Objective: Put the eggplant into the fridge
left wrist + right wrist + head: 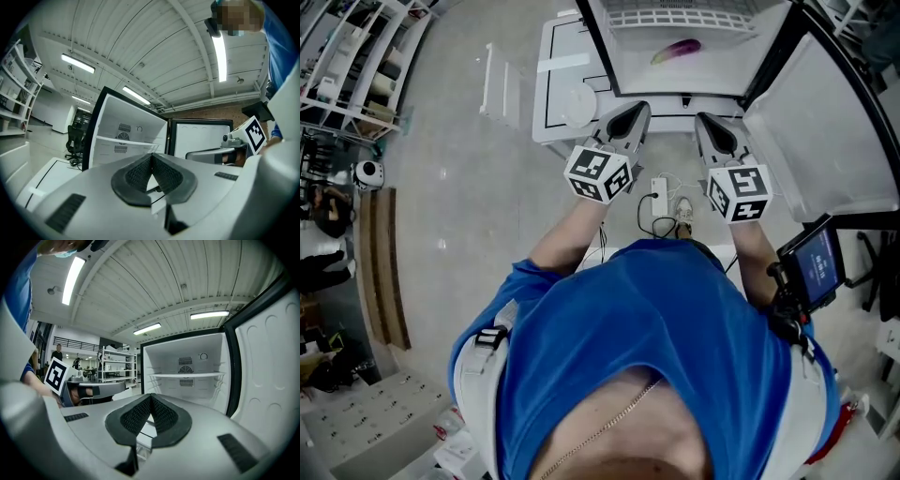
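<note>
The eggplant [675,51] lies on a white surface inside the open fridge [722,75], at about twelve o'clock from both grippers; the left gripper [636,114] has its jaws pressed together on nothing. The right gripper [706,122], at three o'clock of the left, is likewise closed and empty; both are near the fridge's front edge.

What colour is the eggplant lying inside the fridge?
The eggplant is purple; head view shows it best.

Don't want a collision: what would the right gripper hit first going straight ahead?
Probably nothing soon: the right gripper points into the open fridge, likely meeting its white shelf or back wall first; depth unclear.
</note>
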The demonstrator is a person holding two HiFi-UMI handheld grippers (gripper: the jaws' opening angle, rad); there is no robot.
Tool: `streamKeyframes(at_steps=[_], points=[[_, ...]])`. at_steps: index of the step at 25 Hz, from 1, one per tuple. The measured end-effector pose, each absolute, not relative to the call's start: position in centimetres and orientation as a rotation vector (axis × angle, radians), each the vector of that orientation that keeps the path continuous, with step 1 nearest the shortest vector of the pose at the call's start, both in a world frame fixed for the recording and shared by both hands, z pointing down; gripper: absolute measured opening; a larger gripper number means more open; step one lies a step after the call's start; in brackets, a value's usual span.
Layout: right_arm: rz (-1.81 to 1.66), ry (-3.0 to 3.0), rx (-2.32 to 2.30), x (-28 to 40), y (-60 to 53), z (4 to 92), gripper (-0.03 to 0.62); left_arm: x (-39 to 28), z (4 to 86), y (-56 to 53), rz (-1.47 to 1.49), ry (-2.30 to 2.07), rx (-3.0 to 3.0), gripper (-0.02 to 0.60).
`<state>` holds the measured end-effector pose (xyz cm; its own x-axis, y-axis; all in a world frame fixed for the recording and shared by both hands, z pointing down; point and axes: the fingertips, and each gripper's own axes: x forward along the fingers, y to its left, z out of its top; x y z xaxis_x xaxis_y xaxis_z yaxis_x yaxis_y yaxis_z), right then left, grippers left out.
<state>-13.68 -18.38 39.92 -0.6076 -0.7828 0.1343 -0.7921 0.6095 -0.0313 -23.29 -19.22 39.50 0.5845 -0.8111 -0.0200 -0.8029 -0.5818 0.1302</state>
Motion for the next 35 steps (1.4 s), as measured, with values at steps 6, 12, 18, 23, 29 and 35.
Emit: streamKeyframes(at_steps=[6,12,18,23,29,35], points=[[0.155,-2.683,1.376,-13.3,-14.0,39.5,0.002,-23.8,38.4,-14.8,-0.147,-1.346,2.692,0.009],[0.144,-2.672,1.394,-12.8,-12.6,39.6,0.002,-23.4,38.7,-13.1,-0.167,-1.316,2.686,0.009],[0.124,-2.674,1.399,-11.1,-12.3,38.9,0.002,-21.4,38.2,-12.5,-0.185,-1.299,2.685,0.009],[0.105,-2.687,1.39,-9.5,-12.4,38.3,0.002,-19.7,38.1,-12.4,-0.208,-1.302,2.673,0.009],[0.113,-2.703,1.39,-7.9,-12.4,38.2,0.002,-18.1,38.3,-11.9,-0.205,-1.309,2.652,0.009],[0.121,-2.721,1.379,-7.1,-12.5,38.2,0.002,-17.8,38.2,-11.6,-0.201,-1.339,2.638,0.009]])
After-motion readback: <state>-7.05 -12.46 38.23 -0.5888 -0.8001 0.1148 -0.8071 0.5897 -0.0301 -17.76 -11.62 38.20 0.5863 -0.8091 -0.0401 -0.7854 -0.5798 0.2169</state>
